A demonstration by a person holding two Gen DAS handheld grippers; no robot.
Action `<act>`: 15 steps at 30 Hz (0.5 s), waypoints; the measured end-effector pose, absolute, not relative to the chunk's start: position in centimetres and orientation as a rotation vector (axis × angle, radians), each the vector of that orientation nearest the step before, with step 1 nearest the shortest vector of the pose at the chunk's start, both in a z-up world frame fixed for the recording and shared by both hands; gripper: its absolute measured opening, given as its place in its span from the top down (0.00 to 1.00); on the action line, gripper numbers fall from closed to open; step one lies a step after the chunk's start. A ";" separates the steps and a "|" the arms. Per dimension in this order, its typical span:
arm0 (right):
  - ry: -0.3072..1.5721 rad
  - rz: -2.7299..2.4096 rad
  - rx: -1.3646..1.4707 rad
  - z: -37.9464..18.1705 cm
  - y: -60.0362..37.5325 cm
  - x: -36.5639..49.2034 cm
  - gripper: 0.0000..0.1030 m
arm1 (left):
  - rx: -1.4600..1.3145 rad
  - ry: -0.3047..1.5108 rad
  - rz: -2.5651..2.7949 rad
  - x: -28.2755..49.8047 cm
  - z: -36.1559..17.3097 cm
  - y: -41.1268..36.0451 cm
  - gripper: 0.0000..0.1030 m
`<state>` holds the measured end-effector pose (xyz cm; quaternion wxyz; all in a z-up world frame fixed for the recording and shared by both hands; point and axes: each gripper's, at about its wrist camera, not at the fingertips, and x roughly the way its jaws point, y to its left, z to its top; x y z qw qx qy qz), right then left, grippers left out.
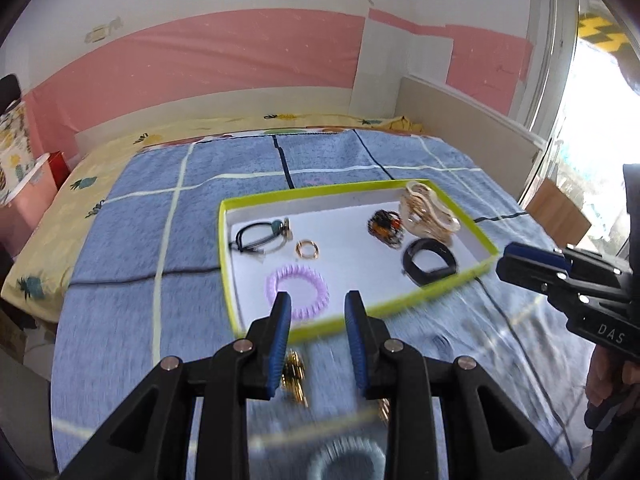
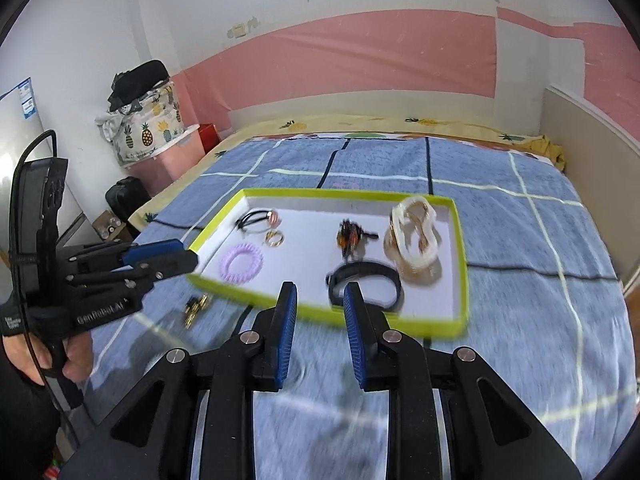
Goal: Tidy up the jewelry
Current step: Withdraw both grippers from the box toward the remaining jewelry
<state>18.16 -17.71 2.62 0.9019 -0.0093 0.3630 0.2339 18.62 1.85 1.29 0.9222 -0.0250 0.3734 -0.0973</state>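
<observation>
A shallow white tray with a lime-green rim [image 1: 228, 256] [image 2: 460, 248] lies on the blue bed cover. It holds a purple spiral hair tie [image 1: 298, 292] [image 2: 244, 262], a small gold ring [image 1: 307, 249] [image 2: 274, 238], a black hair tie with a bead [image 1: 260, 234], a dark beaded piece [image 1: 384, 222] [image 2: 352, 238], a black bracelet [image 1: 430, 266] [image 2: 366, 280] and gold-and-cream bangles [image 1: 428, 210] [image 2: 414, 236]. Gold jewelry [image 1: 294, 376] [image 2: 196, 308] lies on the cover in front of the tray. My left gripper [image 1: 319, 304] is open above it. My right gripper [image 2: 320, 294] is open and empty near the tray's front edge.
A blurred grey ring-shaped item [image 1: 346, 460] lies on the cover below my left gripper. A pink storage box with a pineapple-print bag [image 2: 148, 128] stands left of the bed. A beige board [image 1: 472, 136] borders the bed's right side.
</observation>
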 end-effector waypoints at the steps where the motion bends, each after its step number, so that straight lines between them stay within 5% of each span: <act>1: 0.747 0.483 -0.017 2.7 -17.9 17.4 0.76 | -0.060 0.762 -0.194 17.7 1.4 2.0 0.72; 15: 0.714 0.505 -0.003 2.9 -20.0 7.8 0.76 | -0.104 0.720 -0.161 7.4 1.9 1.6 0.72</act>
